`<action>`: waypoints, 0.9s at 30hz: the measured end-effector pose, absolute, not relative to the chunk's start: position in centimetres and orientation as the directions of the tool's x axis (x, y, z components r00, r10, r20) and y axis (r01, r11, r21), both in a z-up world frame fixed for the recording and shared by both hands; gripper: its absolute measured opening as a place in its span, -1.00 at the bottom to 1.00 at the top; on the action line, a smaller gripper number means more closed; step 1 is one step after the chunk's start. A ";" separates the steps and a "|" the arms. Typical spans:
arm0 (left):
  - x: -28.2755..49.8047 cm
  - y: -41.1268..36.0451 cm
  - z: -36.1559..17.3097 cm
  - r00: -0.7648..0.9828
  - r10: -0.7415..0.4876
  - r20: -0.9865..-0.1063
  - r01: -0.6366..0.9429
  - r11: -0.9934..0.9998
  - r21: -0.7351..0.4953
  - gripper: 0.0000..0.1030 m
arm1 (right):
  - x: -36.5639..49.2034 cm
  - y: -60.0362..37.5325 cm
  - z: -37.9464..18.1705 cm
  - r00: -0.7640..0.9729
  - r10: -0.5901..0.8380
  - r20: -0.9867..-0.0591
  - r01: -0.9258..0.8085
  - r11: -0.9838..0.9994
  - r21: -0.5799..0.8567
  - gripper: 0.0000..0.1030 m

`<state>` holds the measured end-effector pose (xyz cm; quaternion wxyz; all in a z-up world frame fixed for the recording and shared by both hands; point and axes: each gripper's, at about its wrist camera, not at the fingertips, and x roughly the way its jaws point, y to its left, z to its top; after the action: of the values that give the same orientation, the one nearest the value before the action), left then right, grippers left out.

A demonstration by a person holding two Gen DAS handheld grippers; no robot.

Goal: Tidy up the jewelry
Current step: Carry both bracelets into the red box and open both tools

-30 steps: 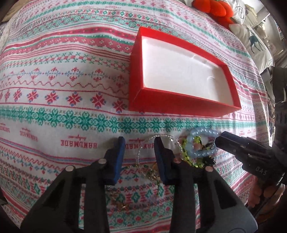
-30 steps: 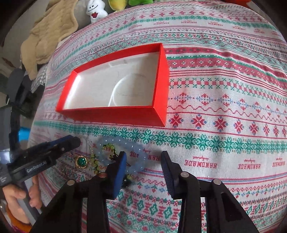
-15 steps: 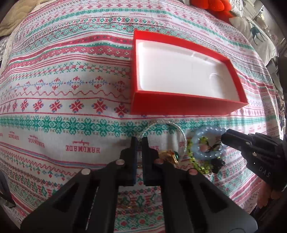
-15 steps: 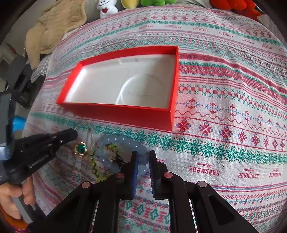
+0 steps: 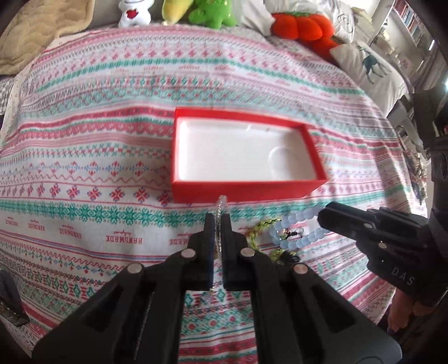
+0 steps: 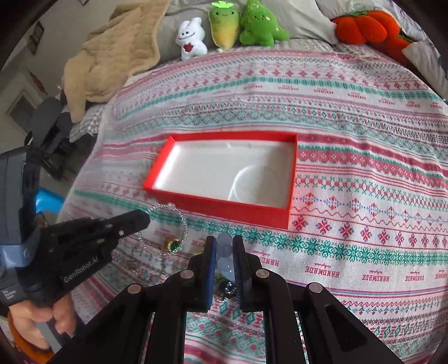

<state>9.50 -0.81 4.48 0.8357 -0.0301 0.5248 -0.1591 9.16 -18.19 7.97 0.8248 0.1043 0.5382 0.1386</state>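
A red box (image 5: pixel 246 188) (image 6: pixel 221 205) with a white lining lies open on the patterned bedspread. My left gripper (image 5: pixel 219 217) (image 6: pixel 140 219) is shut on a thin clear-bead bracelet (image 5: pixel 222 203) (image 6: pixel 179 215), lifted above the cloth just in front of the box. A gold ring with a green stone (image 6: pixel 174 245) hangs from that bracelet. My right gripper (image 6: pixel 224 243) (image 5: pixel 326 215) is shut on a pale blue bead bracelet (image 6: pixel 225 253) (image 5: pixel 296 233), raised beside the left one. A yellow-green braided cord (image 5: pixel 259 231) dangles with the blue beads.
Plush toys (image 6: pixel 232 26), an orange plush (image 6: pixel 366 26) and a beige blanket (image 6: pixel 112 56) line the far edge of the bed. A deer-print pillow (image 5: pixel 372 67) lies at the far right. A hand (image 6: pixel 36 322) holds the left gripper's handle.
Both grippers went from open to shut on their bracelets and then rose off the bedspread, lifting the jewelry. The box now looks smaller and farther off.
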 end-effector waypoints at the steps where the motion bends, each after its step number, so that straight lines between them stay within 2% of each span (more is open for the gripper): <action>1: 9.6 -1.0 4.8 0.405 -0.302 -0.863 0.236 0.946 -0.221 -0.91 | 9.4 -18.1 8.2 0.388 0.343 -0.856 -0.116 0.939 0.324 -0.77; 9: 10.3 -2.1 8.3 0.470 -0.366 -0.803 0.245 0.928 -0.280 -0.91 | 9.7 -19.0 11.9 0.498 0.357 -0.790 -0.102 0.929 0.356 -0.77; 20: 13.8 -3.5 8.4 0.466 -0.557 -0.688 0.257 0.829 -0.497 -0.90 | 12.1 -20.7 13.4 0.554 0.326 -0.766 -0.037 0.929 0.368 -0.77; 22: 14.4 -3.4 7.5 0.462 -0.559 -0.689 0.239 0.826 -0.510 -0.91 | 12.5 -20.8 13.3 0.558 0.314 -0.768 -0.032 0.933 0.358 -0.77; 27: 15.6 -2.1 5.1 0.455 -0.469 -0.757 0.154 0.879 -0.452 -0.91 | 13.4 -20.1 12.6 0.544 0.308 -0.780 -0.036 0.938 0.345 -0.77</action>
<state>15.64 -2.13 5.11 0.8374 -0.1615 0.4880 -0.1860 13.39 -20.08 12.58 0.8666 0.1455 0.4669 0.0994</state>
